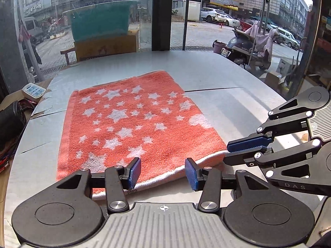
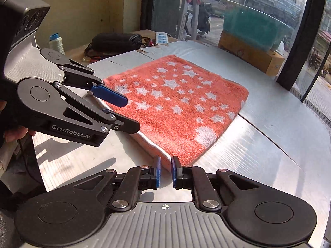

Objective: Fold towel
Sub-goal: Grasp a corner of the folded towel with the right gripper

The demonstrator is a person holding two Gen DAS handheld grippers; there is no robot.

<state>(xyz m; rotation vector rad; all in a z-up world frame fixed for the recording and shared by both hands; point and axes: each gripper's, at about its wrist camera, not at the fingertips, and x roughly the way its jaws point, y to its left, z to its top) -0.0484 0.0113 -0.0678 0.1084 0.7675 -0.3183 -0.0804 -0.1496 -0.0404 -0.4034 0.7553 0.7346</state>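
The left gripper (image 1: 163, 173) has its jaws spread wide, the blue pads (image 1: 134, 172) standing apart over the near edge of the towel (image 1: 132, 124) and holding nothing. The right gripper (image 2: 166, 172) has its jaws drawn close together, with a narrow gap between the pads (image 2: 158, 172); the near corner of the towel sits at that gap, though whether the pads actually pinch the cloth cannot be told. In the left wrist view the right gripper (image 1: 247, 145) lies on its side at the towel's near right corner, pads almost together.

The towel is orange-pink with white stars, folded into a thick rectangle with a white underside showing along the near edge, and it lies flat on the silvery counter (image 1: 217, 78). Beyond the counter's far left side sit a white power strip (image 1: 34, 92) and a black device (image 2: 115, 40), with a spool of thread (image 2: 56, 42) nearby.
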